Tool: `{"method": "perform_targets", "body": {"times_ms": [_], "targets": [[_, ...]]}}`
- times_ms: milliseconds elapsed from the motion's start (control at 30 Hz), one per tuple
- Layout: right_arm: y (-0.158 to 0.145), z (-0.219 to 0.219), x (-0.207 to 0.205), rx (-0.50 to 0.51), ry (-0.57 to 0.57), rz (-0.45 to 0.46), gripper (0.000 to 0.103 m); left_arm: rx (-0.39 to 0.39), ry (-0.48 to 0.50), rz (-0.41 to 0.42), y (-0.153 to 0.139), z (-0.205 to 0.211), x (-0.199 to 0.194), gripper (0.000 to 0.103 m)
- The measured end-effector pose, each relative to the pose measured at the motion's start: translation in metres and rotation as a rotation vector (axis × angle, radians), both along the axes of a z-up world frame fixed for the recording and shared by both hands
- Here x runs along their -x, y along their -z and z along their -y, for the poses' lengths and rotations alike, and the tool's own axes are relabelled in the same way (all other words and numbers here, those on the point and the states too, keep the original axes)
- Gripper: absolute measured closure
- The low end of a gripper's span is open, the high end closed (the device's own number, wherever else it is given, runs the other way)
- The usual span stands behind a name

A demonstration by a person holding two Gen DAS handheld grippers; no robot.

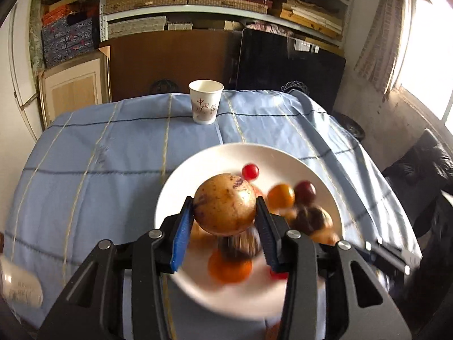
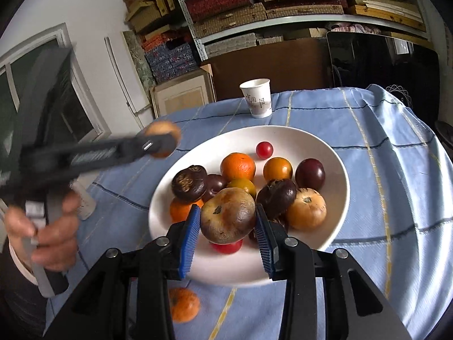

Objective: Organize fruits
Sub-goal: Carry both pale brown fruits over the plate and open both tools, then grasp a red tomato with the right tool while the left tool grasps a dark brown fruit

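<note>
Blue checked cloth point(image 2: 354, 147) covers your table. Each gripper clasps a fruit above the plate point(image 2: 334, 187): left gripper point(image 1: 225, 212) a tan fruit point(image 1: 225, 203), right gripper point(image 2: 228, 221) a brownish fruit point(image 2: 228, 214). One mandarin point(image 2: 184, 304) lies beside the plate; most fruits remain piled on it.

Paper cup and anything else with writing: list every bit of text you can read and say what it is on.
"中国风", red brush characters, my best reading: on the white paper cup at the far side of the blue tablecloth.
Small print beside those characters on the cup: too small to read.
Printed lines on the white bottle at the left edge of the left wrist view: blurred, unreadable.
Boxes on the shelves: no text readable.
</note>
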State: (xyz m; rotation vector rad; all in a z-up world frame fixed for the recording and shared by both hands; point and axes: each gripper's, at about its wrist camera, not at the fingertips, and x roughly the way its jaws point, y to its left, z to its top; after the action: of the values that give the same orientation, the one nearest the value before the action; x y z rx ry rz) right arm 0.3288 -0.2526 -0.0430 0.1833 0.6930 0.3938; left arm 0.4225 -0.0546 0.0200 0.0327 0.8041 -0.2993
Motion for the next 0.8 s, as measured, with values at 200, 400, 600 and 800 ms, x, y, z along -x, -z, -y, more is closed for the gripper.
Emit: {"method": "perform_targets", "body": {"times_ms": [200, 400, 600, 800], "targets": [[-0.01, 0.002, 0.009, 0.01, -0.001, 0.044, 0.05, -0.062, -0.056, 0.029, 0.0, 0.01, 0.0, 0.022], [-0.02, 0.003, 0.054, 0.006, -0.12, 0.08, 0.047, -0.206, -0.084, 0.134, 0.002, -0.002, 0.075, 0.01], [0.001, -0.007, 0.091, 0.046, -0.237, 0.036, 0.045, -0.214, -0.14, 0.057, 0.042, -0.025, 0.127, 0.01], [0.014, -0.025, 0.11, 0.124, -0.333, -0.009, 0.045, -0.2, -0.166, -0.021, 0.071, -0.037, 0.136, 0.01]]}}
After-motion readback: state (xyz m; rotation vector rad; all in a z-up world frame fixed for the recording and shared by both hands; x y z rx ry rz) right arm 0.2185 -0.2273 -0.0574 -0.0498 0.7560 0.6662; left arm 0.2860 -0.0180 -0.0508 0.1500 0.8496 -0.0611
